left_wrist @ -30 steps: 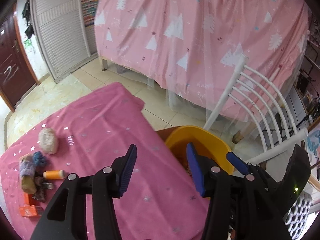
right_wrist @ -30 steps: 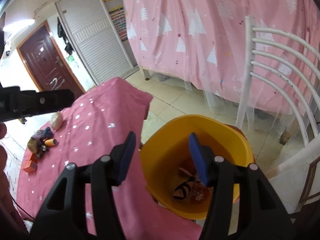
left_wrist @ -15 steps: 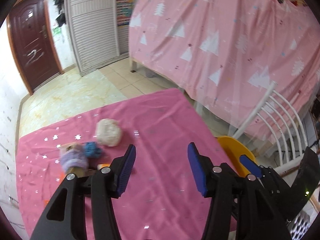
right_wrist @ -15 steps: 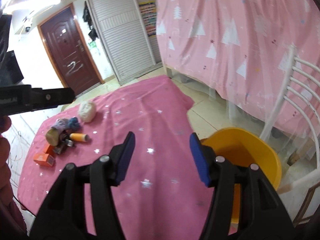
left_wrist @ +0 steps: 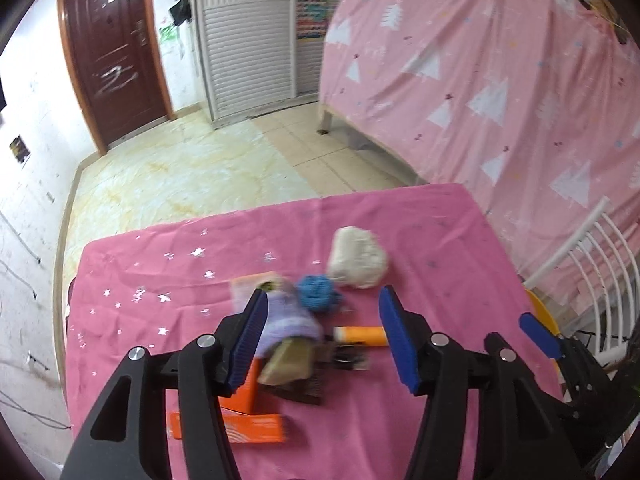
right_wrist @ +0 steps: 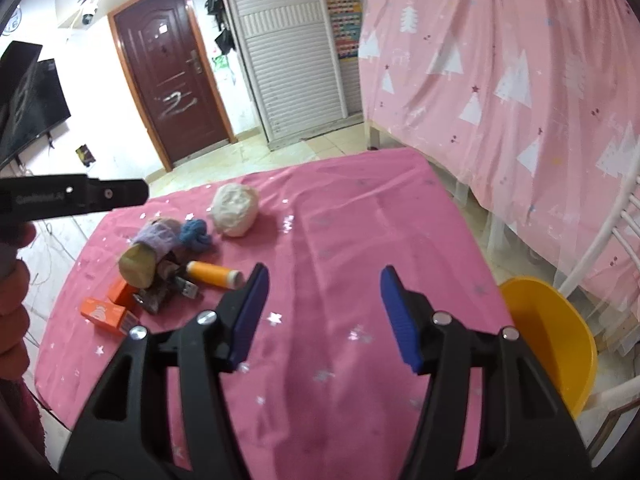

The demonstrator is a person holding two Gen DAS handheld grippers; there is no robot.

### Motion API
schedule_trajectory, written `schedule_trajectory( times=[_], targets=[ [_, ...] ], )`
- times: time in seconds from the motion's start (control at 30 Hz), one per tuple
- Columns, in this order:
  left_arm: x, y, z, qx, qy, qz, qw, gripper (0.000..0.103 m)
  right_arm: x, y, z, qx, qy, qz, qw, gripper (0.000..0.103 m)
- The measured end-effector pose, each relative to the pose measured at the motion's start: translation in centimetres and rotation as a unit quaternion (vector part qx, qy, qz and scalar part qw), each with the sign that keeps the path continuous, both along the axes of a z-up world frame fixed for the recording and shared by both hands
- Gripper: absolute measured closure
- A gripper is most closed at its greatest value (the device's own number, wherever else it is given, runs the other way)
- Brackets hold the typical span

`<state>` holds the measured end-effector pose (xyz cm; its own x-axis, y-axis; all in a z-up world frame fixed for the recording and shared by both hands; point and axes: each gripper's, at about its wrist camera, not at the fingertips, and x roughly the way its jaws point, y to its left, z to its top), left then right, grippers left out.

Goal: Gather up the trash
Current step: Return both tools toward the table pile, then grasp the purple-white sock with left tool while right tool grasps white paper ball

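Note:
A pile of trash lies on the pink tablecloth (left_wrist: pixel 160 280): a white crumpled ball (left_wrist: pixel 358 258), a blue yarn ball (left_wrist: pixel 318 294), a purple-wrapped roll (left_wrist: pixel 286 322), an orange tube (left_wrist: pixel 362 336) and orange boxes (left_wrist: pixel 244 434). My left gripper (left_wrist: pixel 322 340) hovers over this pile, its jaws opening and gripping nothing. The right wrist view shows the same white ball (right_wrist: pixel 235 210), blue yarn ball (right_wrist: pixel 196 236), roll (right_wrist: pixel 152 252) and tube (right_wrist: pixel 214 274) at the left. My right gripper (right_wrist: pixel 324 316) hangs over bare cloth, jaws opening, empty. The yellow bin (right_wrist: pixel 548 336) stands off the table's right side.
A white slatted chair (left_wrist: pixel 592 264) stands by the bin. A pink curtain with white trees (right_wrist: pixel 500 60) hangs behind the table. A brown door (right_wrist: pixel 172 72) and a white shuttered cabinet (right_wrist: pixel 296 60) lie beyond a tiled floor. A person's hand (right_wrist: pixel 12 280) holds the left gripper.
Both grippers swung away from the yellow bin to the left, toward the trash pile. The bin slid to the right edge of both views. Both jaws stand a little wider.

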<state>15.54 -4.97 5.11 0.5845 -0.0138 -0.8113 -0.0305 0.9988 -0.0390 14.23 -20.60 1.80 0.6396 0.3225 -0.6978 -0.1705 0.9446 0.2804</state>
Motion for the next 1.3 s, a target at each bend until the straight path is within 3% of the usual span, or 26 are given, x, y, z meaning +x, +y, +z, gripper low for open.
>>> schedule_trajectory(
  times=[0.27, 0.73, 0.87, 0.97, 1.3],
  targets=[
    [1.8, 3.0, -2.5, -0.005, 0.031, 0.022, 0.9993, 0.051, 2.0, 2.7, 0.2, -0.011, 0.001, 0.020, 1.000, 0.043],
    [4.3, 4.1, -6.1, -0.018, 0.068, 0.019, 0.9973, 0.051, 5.8, 5.7, -0.3, -0.020, 0.012, 0.040, 0.999, 0.043],
    [4.3, 4.0, -6.4, -0.014, 0.066, 0.013, 0.9976, 0.079, 7.1, 7.1, -0.3, -0.020, 0.014, 0.049, 0.999, 0.043],
    [4.0, 4.3, -6.0, -0.023, 0.060, 0.008, 0.9979, 0.091, 8.3, 8.2, -0.4, -0.017, 0.018, 0.056, 0.998, 0.037],
    [2.8, 6.2, -3.5, -0.046, 0.026, 0.006, 0.9986, 0.094, 11.0, 11.0, -1.9, -0.011, 0.053, 0.074, 0.996, 0.036]
  ],
)
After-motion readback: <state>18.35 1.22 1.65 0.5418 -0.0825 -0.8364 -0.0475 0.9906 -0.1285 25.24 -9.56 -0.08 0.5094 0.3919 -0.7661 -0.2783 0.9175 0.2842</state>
